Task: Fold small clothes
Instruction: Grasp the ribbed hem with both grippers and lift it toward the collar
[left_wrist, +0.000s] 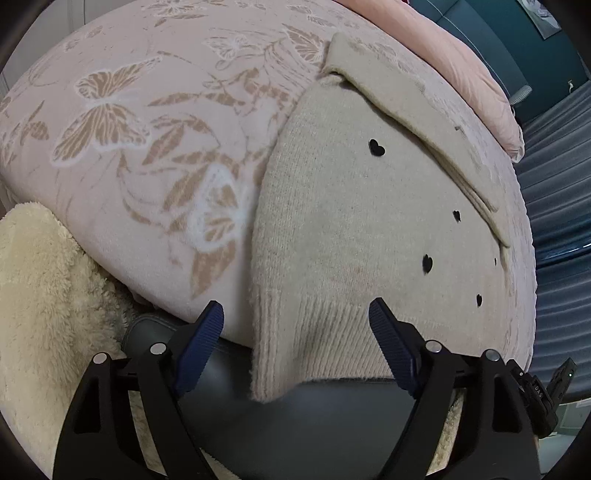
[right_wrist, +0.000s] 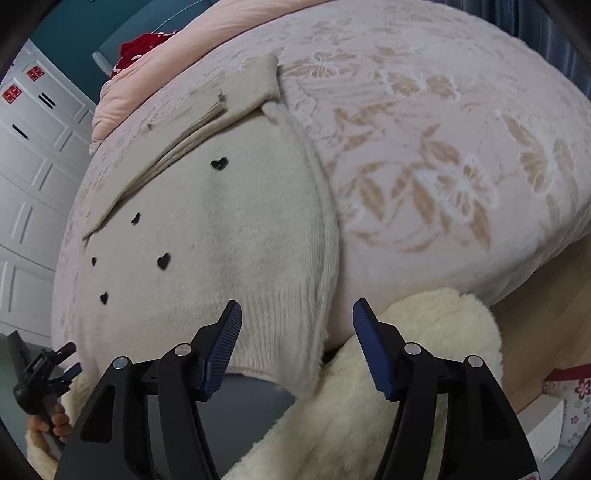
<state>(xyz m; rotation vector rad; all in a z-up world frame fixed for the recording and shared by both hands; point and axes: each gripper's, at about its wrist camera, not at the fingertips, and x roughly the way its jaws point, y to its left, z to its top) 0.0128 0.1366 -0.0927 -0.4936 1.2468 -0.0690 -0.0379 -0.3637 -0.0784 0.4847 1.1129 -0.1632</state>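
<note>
Showing red cloth (right_wrist: 142, 46), R view only; both grippers (left_wrist: 296, 321) (right_wrist: 297, 319) apart over sweater (left_wrist: 351, 221).

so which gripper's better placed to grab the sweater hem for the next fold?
Left, marginally. The left gripper is open with the sweater ribbed hem corner hanging between its fingers. The right gripper is open too, but its far finger sits past the hem edge, over the fluffy blanket.

Right gripper (right_wrist: 297, 334) open above ribbed hem of cream knit sweater (right_wrist: 221, 236) with black hearts, lying on floral blanket (right_wrist: 443, 166); fleece throw (right_wrist: 369, 406) below.
</note>
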